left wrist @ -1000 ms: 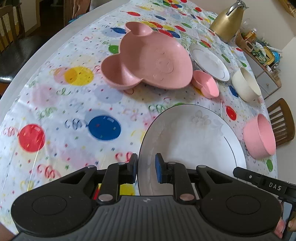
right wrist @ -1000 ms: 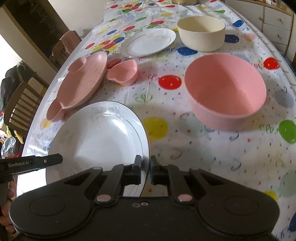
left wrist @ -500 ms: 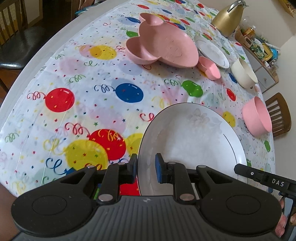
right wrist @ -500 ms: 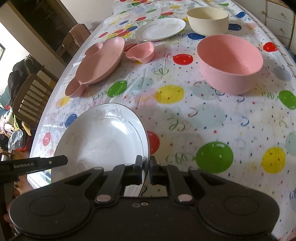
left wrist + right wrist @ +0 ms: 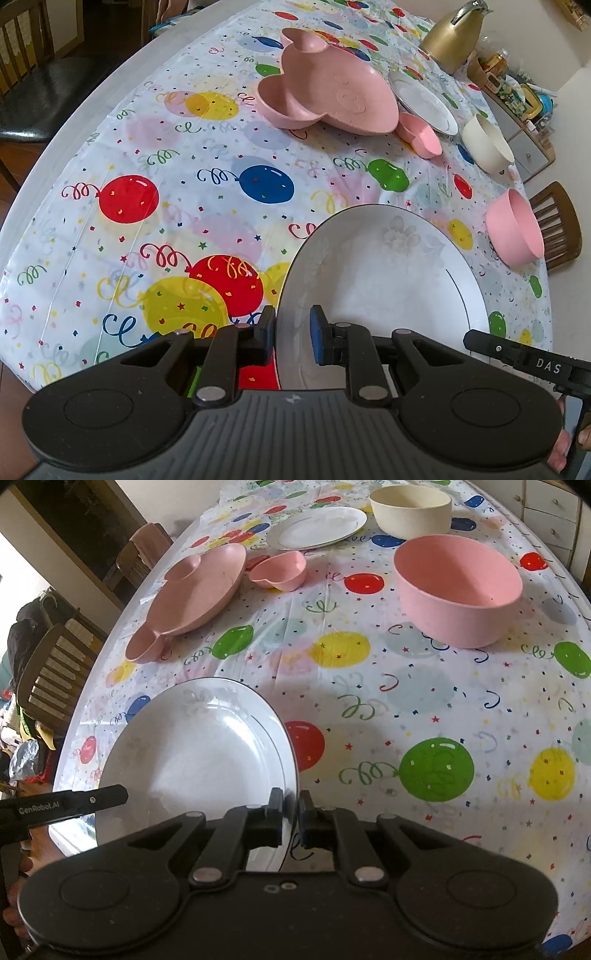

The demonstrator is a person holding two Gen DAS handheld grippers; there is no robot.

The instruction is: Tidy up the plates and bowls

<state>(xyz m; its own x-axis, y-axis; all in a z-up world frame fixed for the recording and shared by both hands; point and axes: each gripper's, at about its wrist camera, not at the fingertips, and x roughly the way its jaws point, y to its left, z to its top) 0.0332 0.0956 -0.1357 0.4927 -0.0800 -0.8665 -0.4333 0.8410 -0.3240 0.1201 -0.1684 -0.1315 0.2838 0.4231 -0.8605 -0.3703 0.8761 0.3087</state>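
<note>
Both tongs, left tongs (image 5: 292,338) and right tongs (image 5: 290,821), pinch opposite rims of the large white plate (image 5: 388,295); next, I judge, lowering it level onto the surface (image 5: 155,155).

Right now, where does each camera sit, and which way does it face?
Left wrist: on the left hand-held gripper, facing down across the table; its fingers grip the large white plate.
Right wrist: on the right hand-held gripper, facing likewise, gripping the plate's opposite rim.
Shared: plate, pink bowl, mouse-shaped pink plate.
</note>
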